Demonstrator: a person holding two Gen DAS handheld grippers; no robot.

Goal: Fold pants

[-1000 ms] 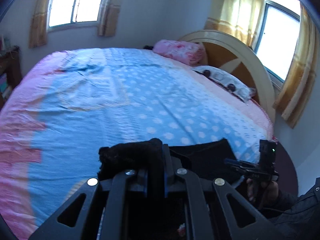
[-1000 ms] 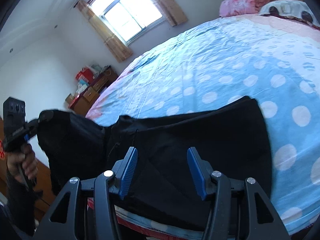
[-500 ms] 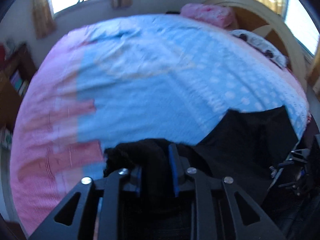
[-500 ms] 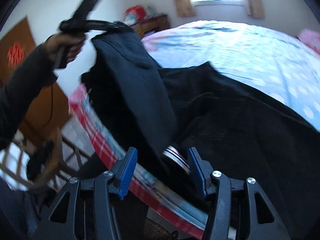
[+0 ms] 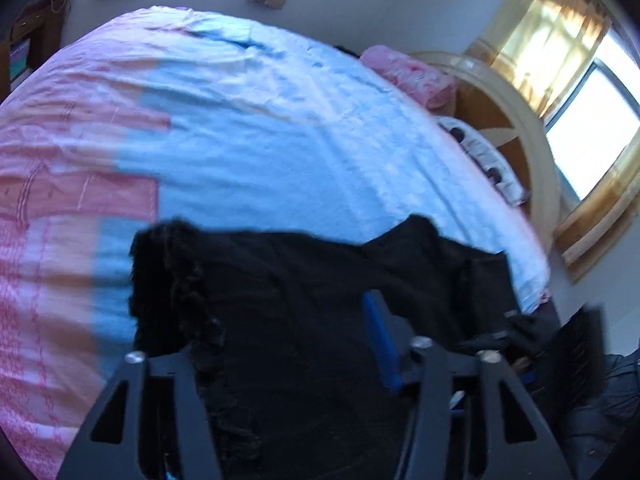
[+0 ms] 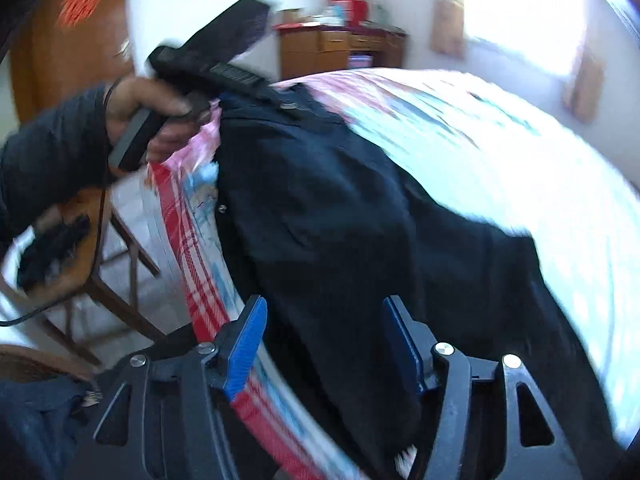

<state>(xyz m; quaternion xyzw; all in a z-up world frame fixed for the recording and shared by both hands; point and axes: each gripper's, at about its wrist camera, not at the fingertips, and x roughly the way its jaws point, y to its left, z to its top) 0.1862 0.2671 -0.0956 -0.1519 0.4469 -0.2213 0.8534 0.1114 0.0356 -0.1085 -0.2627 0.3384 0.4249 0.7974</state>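
The black pants (image 5: 304, 300) lie spread along the near edge of the bed (image 5: 248, 128); they also show in the right wrist view (image 6: 360, 216). My left gripper (image 5: 280, 344) is open, its jaws wide apart over the cloth, with the left finger hidden behind the fabric. In the right wrist view the left gripper (image 6: 256, 92) rests at the pants' far end on the bed. My right gripper (image 6: 324, 344) is open and empty, hovering over the pants at the bed's edge; it appears blurred at the right in the left wrist view (image 5: 504, 336).
The bed has a blue and pink sheet, with a pink pillow (image 5: 412, 76) and a headboard (image 5: 516, 136) at the far right. A wooden chair (image 6: 80, 272) stands beside the bed and a wooden dresser (image 6: 340, 52) by the far wall.
My left gripper has opened and let go of the pants' end, laying it down on the bed. The pants now lie flatter. My right gripper has swung toward the left one.
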